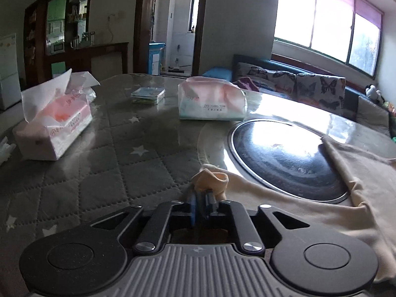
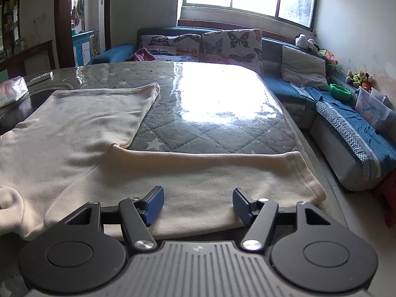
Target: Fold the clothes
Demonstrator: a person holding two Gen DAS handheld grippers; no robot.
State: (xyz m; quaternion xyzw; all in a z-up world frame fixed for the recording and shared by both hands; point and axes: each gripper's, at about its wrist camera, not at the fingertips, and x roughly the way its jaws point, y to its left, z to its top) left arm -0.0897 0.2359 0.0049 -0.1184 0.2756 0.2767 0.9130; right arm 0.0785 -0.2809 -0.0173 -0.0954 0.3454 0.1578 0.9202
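One wide tabletop (image 2: 222,128), covered in grey quilted cloth with white stars under a clear glossy sheet, window glare across the far half. Beyond its far edge, a blue sofa (image 2: 346,123) with butterfly-print cushions.

Spread flat over the near part of the tabletop: cream garment (image 2: 74,123), one broad panel running away towards the far left, a long band lying crosswise along the near edge, hem just short of the right corner. In the left wrist view, also draped over the rim of a round dark glossy disc (image 1: 284,153) set into the tabletop.

Further back on the left: open tissue pack (image 1: 54,131), a sheet sticking up. Well apart from it, beside the disc's far rim, second tissue pack (image 1: 212,101). Between the two, further back, small flat box (image 1: 148,95).

Left gripper (image 1: 201,198): blue pads nearly together, pinching a bunched-up fold of the cream garment, raised at the tips.

Right gripper (image 2: 198,205): pads well apart, poised over the crosswise band, nothing clamped.
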